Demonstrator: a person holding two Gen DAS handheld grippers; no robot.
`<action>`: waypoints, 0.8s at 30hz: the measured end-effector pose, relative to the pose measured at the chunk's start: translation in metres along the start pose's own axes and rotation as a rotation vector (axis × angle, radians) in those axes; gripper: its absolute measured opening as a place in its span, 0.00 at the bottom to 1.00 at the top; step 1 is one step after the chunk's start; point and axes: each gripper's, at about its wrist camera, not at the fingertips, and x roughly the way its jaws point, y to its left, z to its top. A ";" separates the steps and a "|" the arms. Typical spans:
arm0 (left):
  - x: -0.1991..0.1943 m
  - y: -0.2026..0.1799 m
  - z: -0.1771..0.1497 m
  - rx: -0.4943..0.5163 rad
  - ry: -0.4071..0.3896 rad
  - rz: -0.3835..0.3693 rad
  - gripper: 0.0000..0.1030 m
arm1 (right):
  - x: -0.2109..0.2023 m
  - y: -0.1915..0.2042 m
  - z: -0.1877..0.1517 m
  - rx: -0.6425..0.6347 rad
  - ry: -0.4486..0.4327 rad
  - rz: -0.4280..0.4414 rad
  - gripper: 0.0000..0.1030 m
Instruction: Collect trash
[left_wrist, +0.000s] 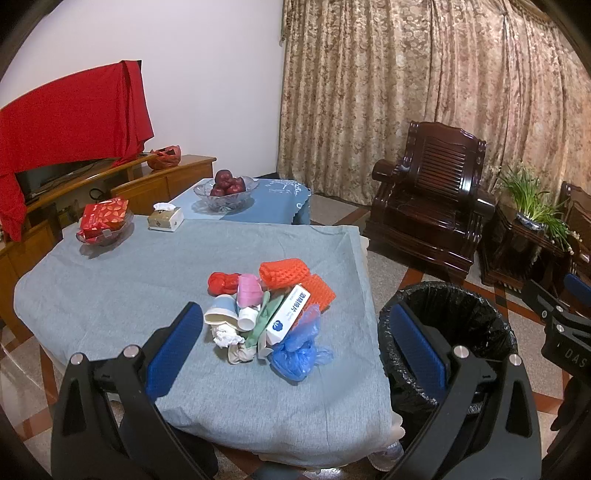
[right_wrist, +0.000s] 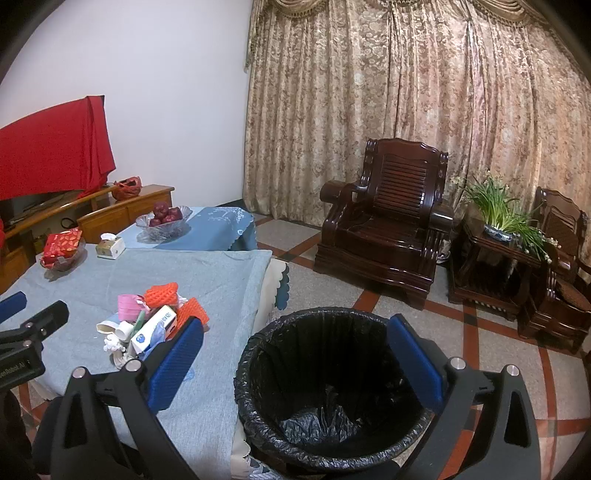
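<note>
Table edge (left_wrist: 369, 295) beside bin (right_wrist: 332, 387)

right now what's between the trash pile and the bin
Only bare grey tablecloth up to the table edge, then a narrow gap of floor before the black-lined bin. Nothing lies between the trash pile and the bin, seen in the left wrist view.

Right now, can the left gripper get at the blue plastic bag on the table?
Probably yes. The left gripper is open and empty, and the blue bag lies at the near edge of the trash pile, with nothing over it.
</note>
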 end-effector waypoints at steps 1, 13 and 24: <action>0.000 0.000 0.000 0.000 0.000 0.000 0.95 | 0.000 0.000 0.000 0.000 0.000 0.000 0.94; 0.001 -0.001 -0.002 0.000 -0.001 0.000 0.95 | 0.000 0.000 0.000 0.000 0.001 0.000 0.94; 0.001 -0.001 -0.003 0.000 -0.002 0.000 0.95 | 0.000 0.000 0.001 0.001 0.003 0.000 0.94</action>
